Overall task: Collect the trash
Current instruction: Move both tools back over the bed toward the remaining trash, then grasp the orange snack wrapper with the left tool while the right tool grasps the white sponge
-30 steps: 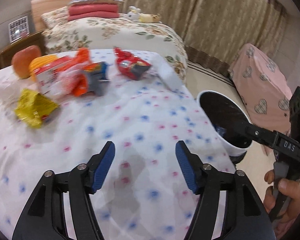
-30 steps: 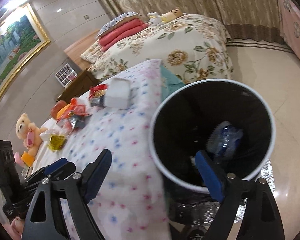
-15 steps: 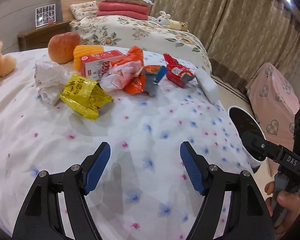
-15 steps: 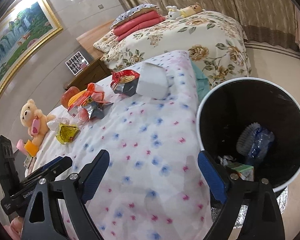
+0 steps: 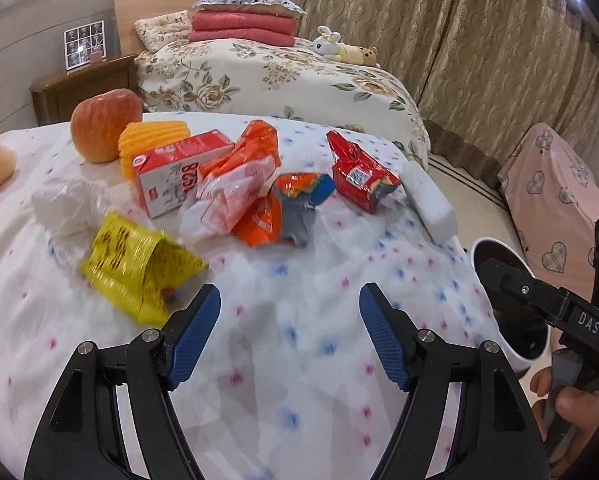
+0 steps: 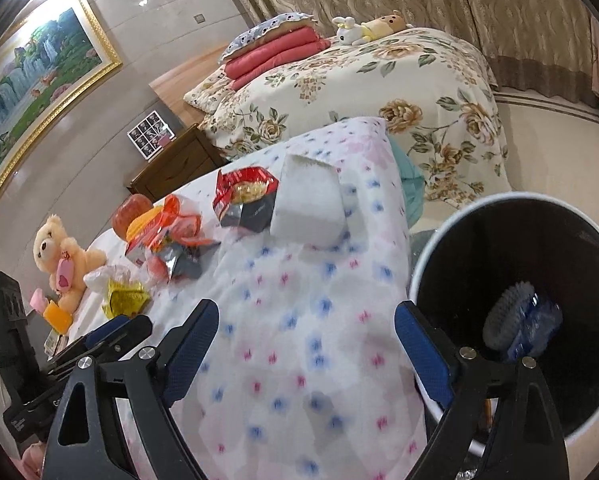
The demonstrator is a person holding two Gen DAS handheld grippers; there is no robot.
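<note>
A: What do your grippers hold?

B: Nothing. Your left gripper [image 5: 289, 334] stands spread above the dotted sheet [image 5: 307, 320], its blue pads [image 5: 193, 340] bare. Your right gripper [image 6: 305, 350] gapes wide too, one finger over the sheet, the other in front of the bin's rim.

A: Where is the trash?

B: Just beside your left gripper's left finger lies the yellow wrapper [image 5: 137, 266], mouth open toward you. Beyond it sit a crumpled clear bag [image 5: 65, 206], a red-and-white carton [image 5: 175, 172], an orange wrapper [image 5: 243, 188], a grey-and-blue packet [image 5: 301, 206] and a red packet [image 5: 359, 176], bunched together. A white block [image 5: 429, 202] lies at the bed's edge.

A: And the bin?

B: The black bin [image 6: 511, 216] stands on the floor just beside the bed, with a crushed bottle [image 6: 525, 326] inside. An apple [image 5: 103, 124] sits behind the carton.
</note>
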